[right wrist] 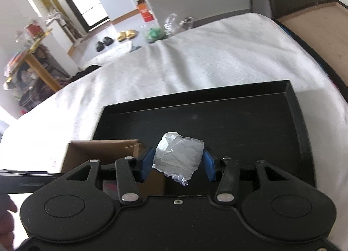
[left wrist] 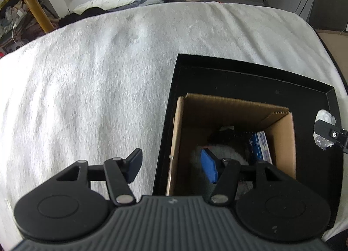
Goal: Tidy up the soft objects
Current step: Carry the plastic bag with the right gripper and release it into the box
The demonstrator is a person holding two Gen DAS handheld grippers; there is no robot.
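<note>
Nearest the lens, the right gripper [right wrist: 177, 161] has its blue-padded fingers [right wrist: 146, 165] clamped on a crumpled wad of clear plastic wrap [right wrist: 178, 157], held above the shallow black tray [right wrist: 261, 120] on the white fleecy bed cover [right wrist: 195, 59]. This looks like the carrying step: the wad still needs to go leftward and down into the open brown cardboard box [left wrist: 280, 133] standing in the tray, which already holds soft dark and grey things. The left gripper [left wrist: 173, 167] hovers with fingers spread wide, one over the box mouth, and may crowd the drop. Slippers and bags lie well beyond the bed.
</note>
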